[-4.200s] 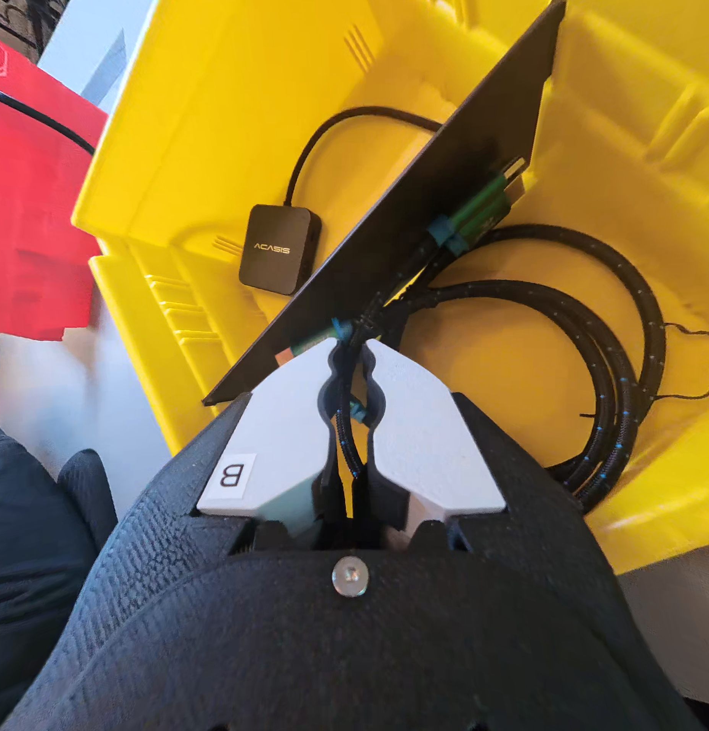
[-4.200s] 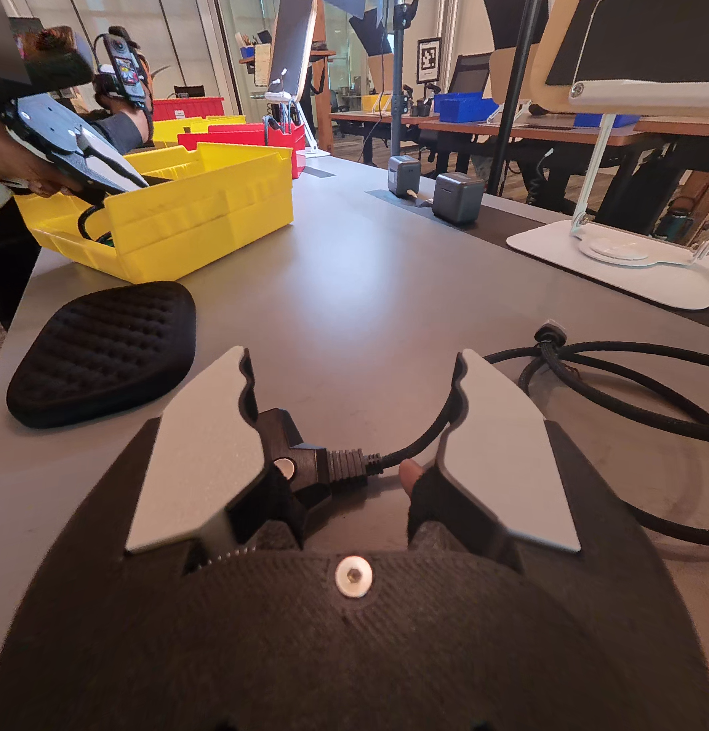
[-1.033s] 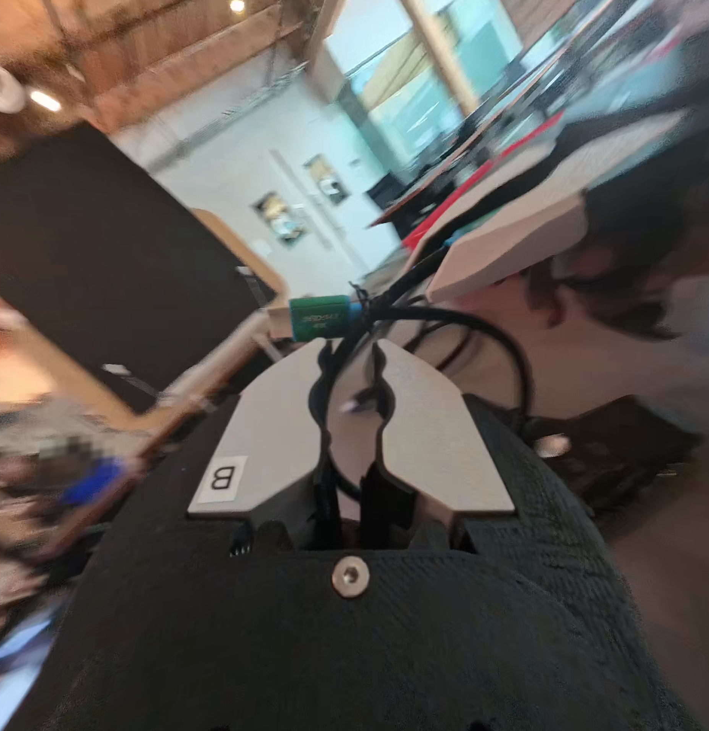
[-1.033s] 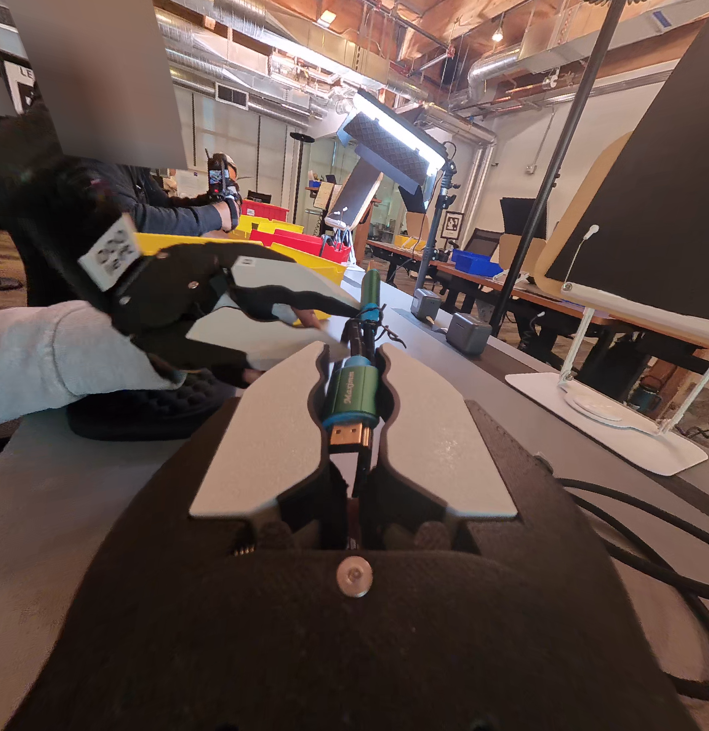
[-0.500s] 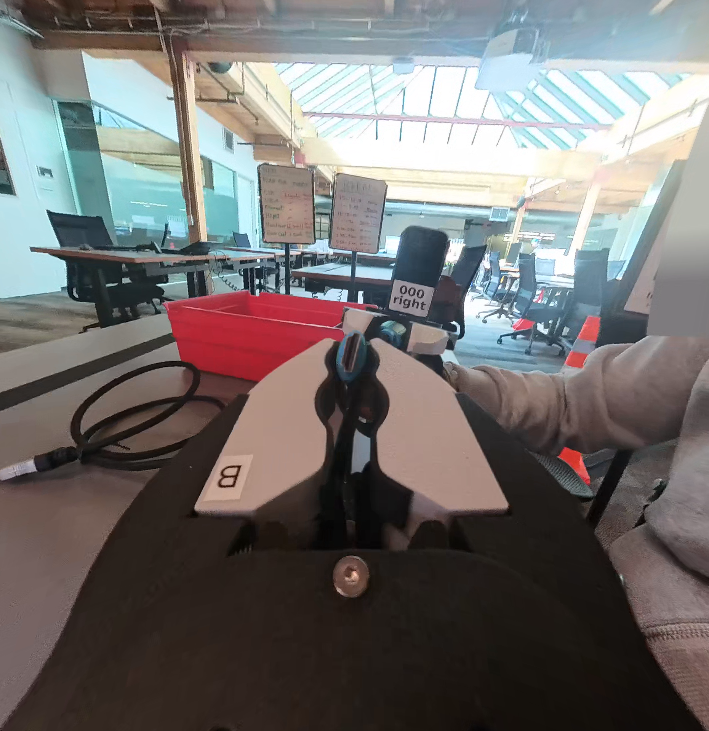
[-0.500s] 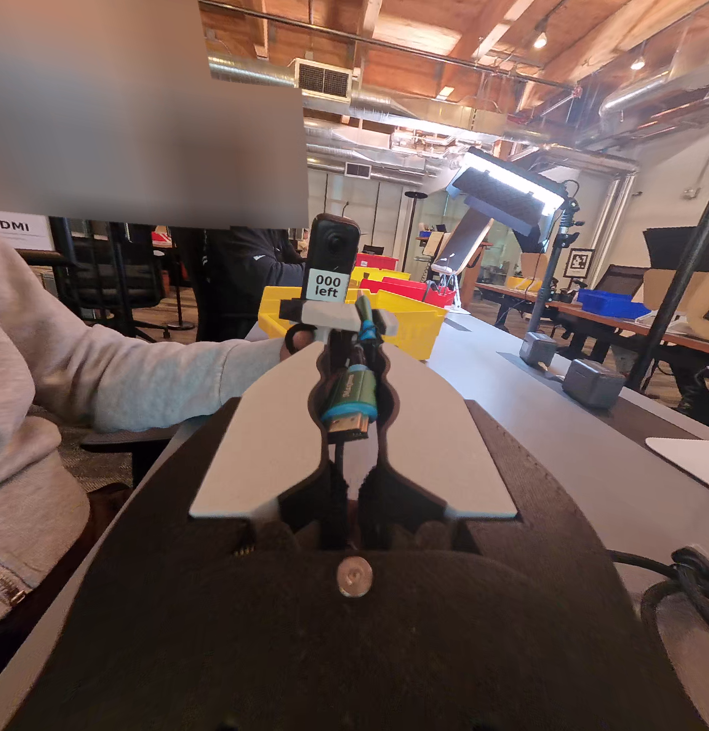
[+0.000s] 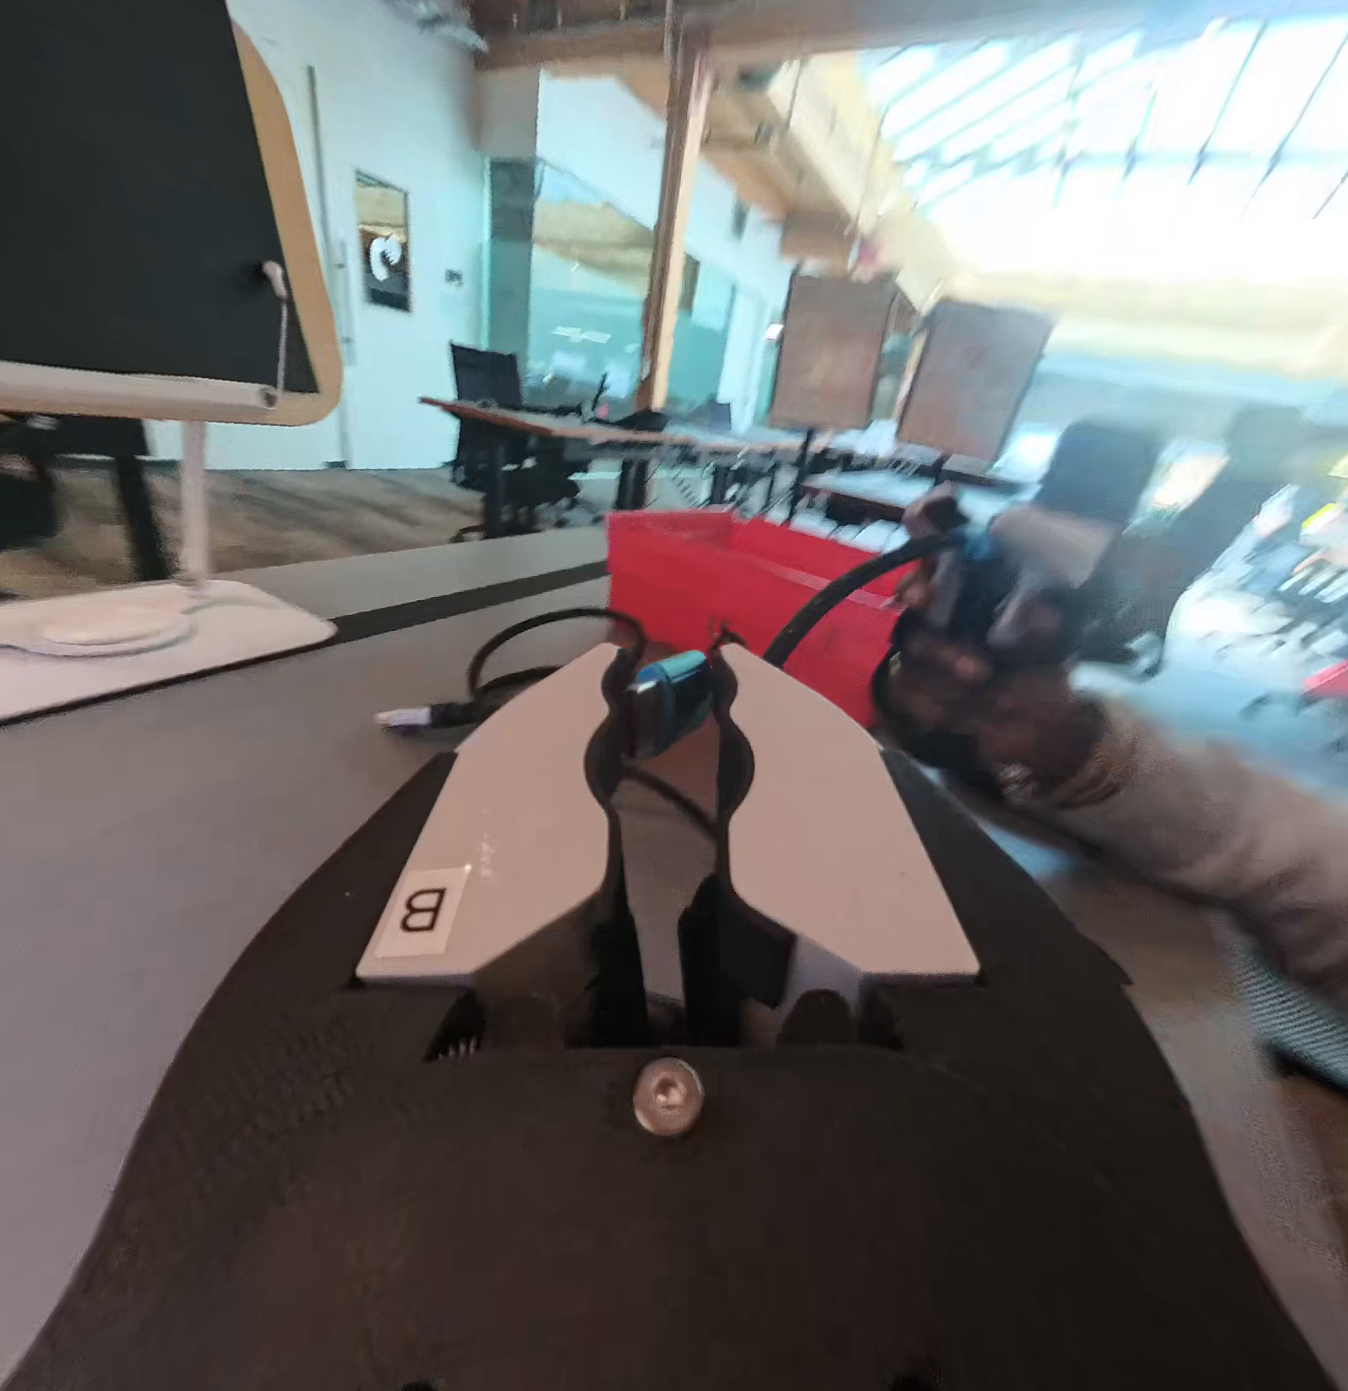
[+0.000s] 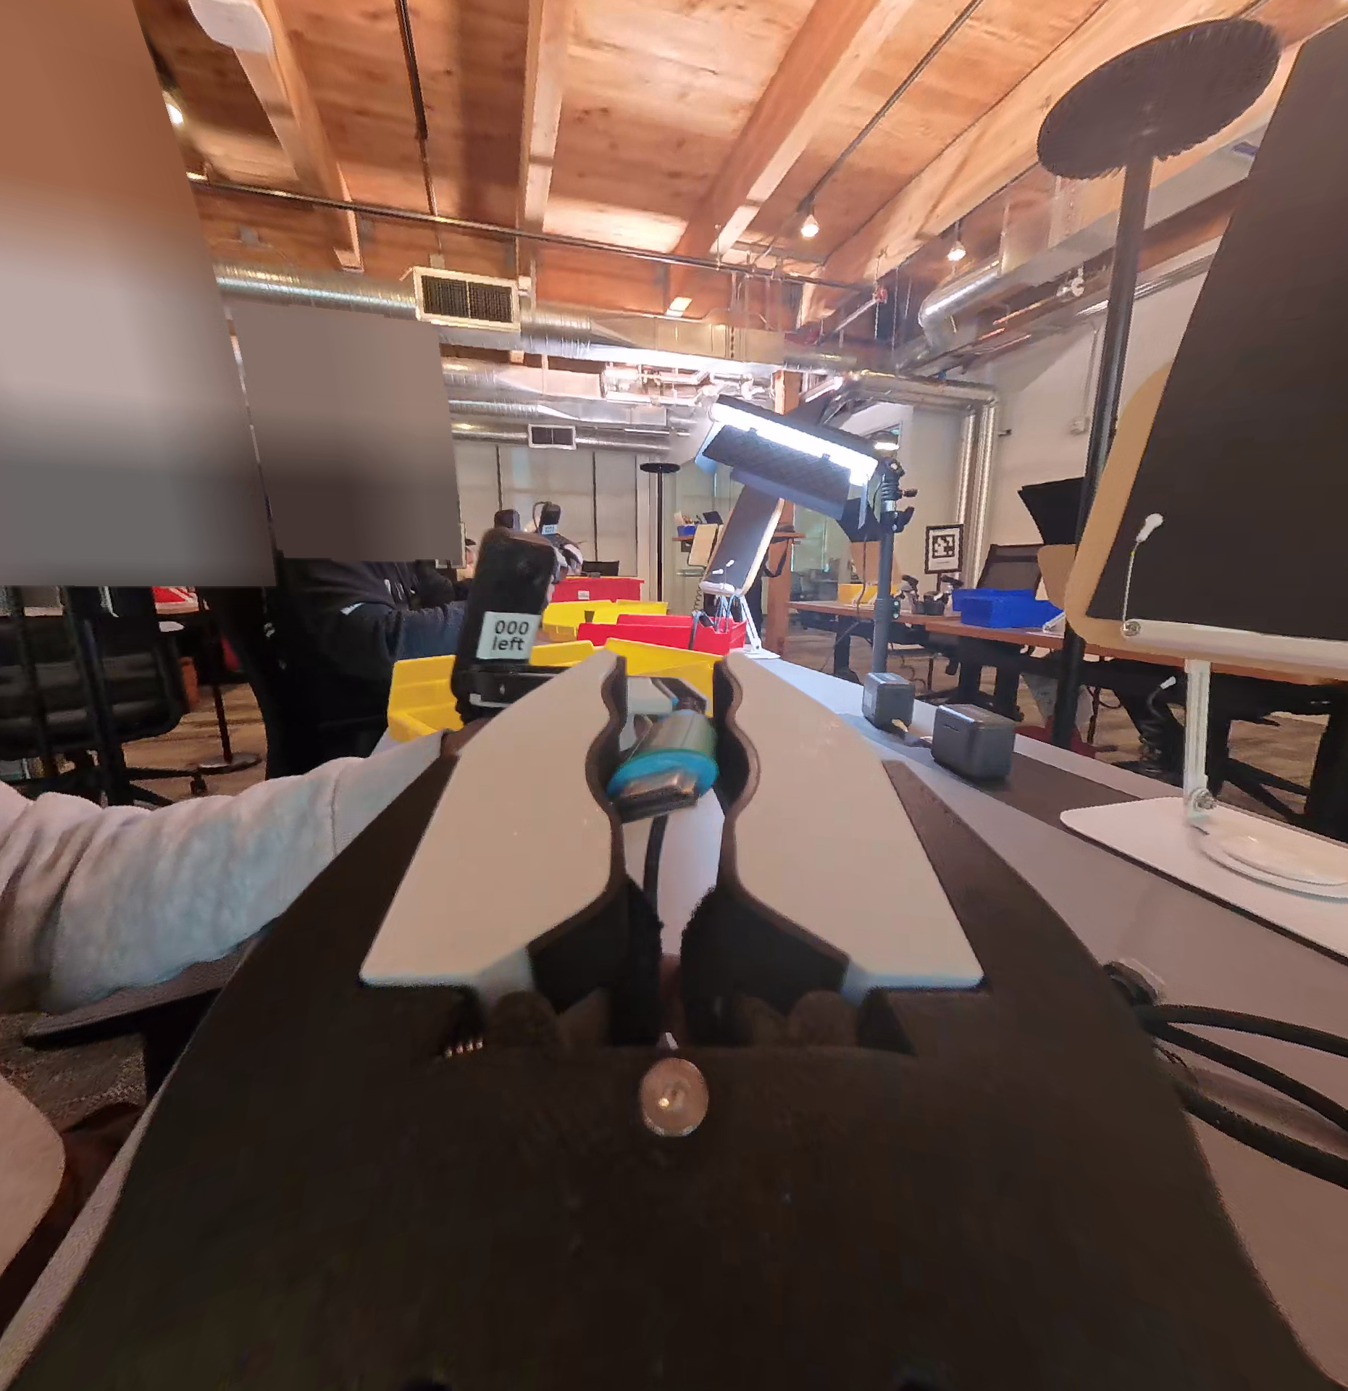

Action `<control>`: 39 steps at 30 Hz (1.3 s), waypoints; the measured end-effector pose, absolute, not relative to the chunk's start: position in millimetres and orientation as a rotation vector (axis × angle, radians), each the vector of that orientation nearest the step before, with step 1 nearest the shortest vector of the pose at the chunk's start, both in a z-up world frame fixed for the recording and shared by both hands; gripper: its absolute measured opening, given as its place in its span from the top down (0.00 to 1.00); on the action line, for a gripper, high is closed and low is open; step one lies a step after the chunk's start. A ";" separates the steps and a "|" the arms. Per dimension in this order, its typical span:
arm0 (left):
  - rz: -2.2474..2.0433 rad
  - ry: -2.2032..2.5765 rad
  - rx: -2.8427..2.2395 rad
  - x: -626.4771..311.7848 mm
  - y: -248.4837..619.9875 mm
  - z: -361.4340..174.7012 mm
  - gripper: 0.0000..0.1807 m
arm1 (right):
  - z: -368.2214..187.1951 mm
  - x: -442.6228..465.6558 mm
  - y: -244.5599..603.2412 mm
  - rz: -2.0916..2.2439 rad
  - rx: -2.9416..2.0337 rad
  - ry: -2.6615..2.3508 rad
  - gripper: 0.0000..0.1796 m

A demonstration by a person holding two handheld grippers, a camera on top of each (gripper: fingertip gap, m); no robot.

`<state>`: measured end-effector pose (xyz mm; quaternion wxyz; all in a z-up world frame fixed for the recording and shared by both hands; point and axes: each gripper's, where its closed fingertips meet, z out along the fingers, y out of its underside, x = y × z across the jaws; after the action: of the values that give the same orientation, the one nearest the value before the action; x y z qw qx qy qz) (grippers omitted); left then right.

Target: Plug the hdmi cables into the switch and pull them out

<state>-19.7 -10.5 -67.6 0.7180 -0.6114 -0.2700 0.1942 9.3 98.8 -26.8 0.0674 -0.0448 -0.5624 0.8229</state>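
Both claws (L (image 7: 669,681), R (image 8: 667,681)) pinch blue-collared metal HDMI plugs (image 8: 661,768).

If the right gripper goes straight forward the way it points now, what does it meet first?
Most likely the left gripper, which sits just beyond the fingertips of the right gripper, itself shut on an HDMI plug. The yellow bin lies farther behind. Depth is hard to judge.

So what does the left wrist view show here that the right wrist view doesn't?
Only the left wrist view shows the red bin close behind the left gripper, and a loose cable lying on the table.

Only the right wrist view shows yellow bins and two grey cubes.

Both show their own gripper, left and right gripper, closed on a blue-collared HDMI plug.
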 end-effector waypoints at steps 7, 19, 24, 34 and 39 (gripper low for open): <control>0.912 -0.503 -1.407 -26.0 -21.8 -56.6 0.60 | -35.1 7.4 92.1 2.379 -0.129 -1.737 0.88; 1.400 -0.117 -1.705 -16.7 66.0 -84.0 0.95 | -41.5 29.9 73.5 2.316 0.046 -1.782 0.88; 1.393 -0.200 -1.760 -26.9 47.9 -91.7 0.97 | -37.8 27.6 77.5 2.314 0.025 -1.769 0.88; 1.503 -0.216 -1.739 -30.3 20.7 -85.2 0.99 | -50.9 25.2 71.2 2.170 0.077 -1.812 0.80; 1.551 -0.240 -1.660 -28.9 10.6 -72.1 1.00 | -45.2 19.9 77.2 2.180 0.036 -1.760 0.76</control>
<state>-28.9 10.6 -72.1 0.4156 -0.6610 -0.0956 0.6174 19.9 77.2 -45.2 0.1691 0.0128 -0.6192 0.7667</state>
